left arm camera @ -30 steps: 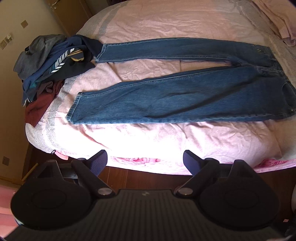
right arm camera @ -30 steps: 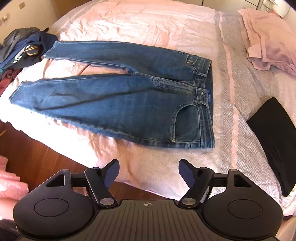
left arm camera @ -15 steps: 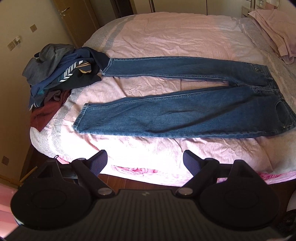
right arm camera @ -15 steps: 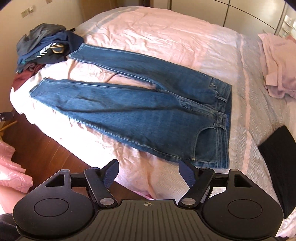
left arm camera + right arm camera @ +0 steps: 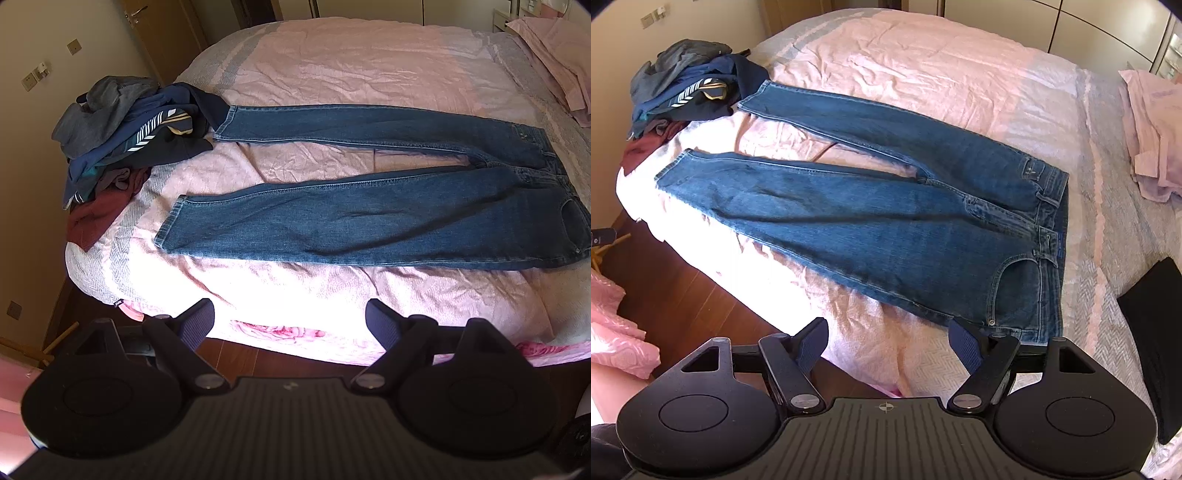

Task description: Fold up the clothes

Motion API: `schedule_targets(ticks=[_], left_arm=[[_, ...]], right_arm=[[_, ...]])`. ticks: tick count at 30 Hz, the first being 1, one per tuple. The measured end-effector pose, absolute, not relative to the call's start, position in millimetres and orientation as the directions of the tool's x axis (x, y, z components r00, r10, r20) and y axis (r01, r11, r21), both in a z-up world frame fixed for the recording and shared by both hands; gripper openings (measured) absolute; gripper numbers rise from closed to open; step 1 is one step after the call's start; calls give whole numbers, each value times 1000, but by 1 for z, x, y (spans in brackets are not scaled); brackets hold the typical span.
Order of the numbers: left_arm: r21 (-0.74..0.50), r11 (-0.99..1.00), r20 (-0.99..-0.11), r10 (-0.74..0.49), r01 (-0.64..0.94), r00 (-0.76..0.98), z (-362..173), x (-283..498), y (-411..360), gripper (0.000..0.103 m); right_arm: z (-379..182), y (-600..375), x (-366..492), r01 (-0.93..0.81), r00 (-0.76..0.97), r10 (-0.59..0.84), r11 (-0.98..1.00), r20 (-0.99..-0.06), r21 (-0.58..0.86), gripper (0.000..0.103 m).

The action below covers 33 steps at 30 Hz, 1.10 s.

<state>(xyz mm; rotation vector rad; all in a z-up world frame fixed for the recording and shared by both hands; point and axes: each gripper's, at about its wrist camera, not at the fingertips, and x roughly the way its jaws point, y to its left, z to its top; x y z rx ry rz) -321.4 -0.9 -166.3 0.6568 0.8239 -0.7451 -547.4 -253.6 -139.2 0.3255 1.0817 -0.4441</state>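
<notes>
Jeans point(image 5: 369, 218) flat across the pink bed point(image 5: 351, 70), my left tool point(image 5: 290, 319) and right tool point(image 5: 886, 338) spread wide, empty, clothes pile point(image 5: 125, 140) overlapping the far hem, black garment point(image 5: 1156, 332) cut off at right

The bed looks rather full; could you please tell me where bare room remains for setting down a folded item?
Free: the bedspread beyond the jeans. Crowded: the unfolded clothes pile at the hems, the pink garments and black folded cloth past the waistband.
</notes>
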Motion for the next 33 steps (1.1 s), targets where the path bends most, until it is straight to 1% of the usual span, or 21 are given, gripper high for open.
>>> schedule_targets(ticks=[3,6,10,13,17,20,21,23,26,28,32,33], left_arm=[[226,566,-826,-320,793,464,-167,-320,-3,87],[259,540,-810,-331,801,485,-169,-321,-3,87],[384,444,-760,-347,810,550,-173,-316,1,86],[532,281,-717,-353,799,601,-192,-302,5,86],[674,50,-676,-360,737,643,-245,-265,10,86],[743,-120,-648,-373,658,664,-284,-237,13,80],[748,-161,-650,-376,644,661,-297,-225,11,76],[753,-243,-654,-380,612,654,-324,-202,8,75],[749,-333,-663,-384,573,643,-358,-168,0,74],[747,-391,-663,-389,537,640,-378,-146,-4,70],[713,-498,-687,-361,493,630,-414,-108,-8,67],[705,-513,-693,-356,489,627,-419,-101,-7,65]], right_arm=[[-142,-256,-548,505,388,-187,862,-902,39,75],[-146,-259,-550,509,383,-186,860,-905,39,75],[-155,-262,-554,503,373,-227,864,-900,-9,75],[-165,-262,-557,508,330,-328,852,-885,-126,75],[-176,-267,-559,499,338,-404,843,-850,-202,75],[-187,-270,-552,466,348,-418,854,-839,-232,73],[-191,-273,-548,470,335,-417,851,-845,-233,62],[-198,-278,-539,487,310,-404,845,-861,-221,50],[-211,-280,-520,470,265,-409,846,-873,-253,50],[-222,-281,-507,461,224,-407,845,-886,-271,50],[-243,-283,-485,436,155,-409,845,-899,-309,50],[-248,-283,-482,429,144,-409,846,-901,-316,50]])
